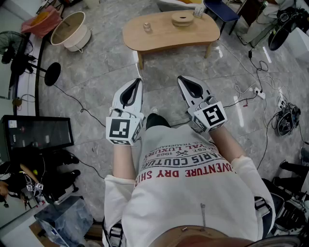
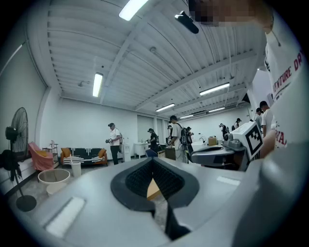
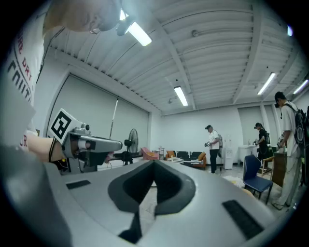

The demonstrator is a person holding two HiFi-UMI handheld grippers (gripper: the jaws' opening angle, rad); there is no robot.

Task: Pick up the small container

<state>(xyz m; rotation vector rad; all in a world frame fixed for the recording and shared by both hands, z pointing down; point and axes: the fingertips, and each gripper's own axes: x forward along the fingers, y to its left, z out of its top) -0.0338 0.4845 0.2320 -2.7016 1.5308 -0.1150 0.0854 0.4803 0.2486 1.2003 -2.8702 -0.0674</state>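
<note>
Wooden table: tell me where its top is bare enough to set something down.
Bare top on the wooden table: the left end, beyond the small container, and the near strip along the front edge. Crowded at the far right, where the round wooden piece and a white object sit close together.

The grey plastic right gripper [image 3: 154, 163] has its jaws together, empty. Left of it hangs the grey left gripper [image 3: 104, 144]; right of it stands a blue chair [image 3: 253, 174].

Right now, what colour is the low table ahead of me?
Light tan wood. The low table shows best in the head view.
</note>
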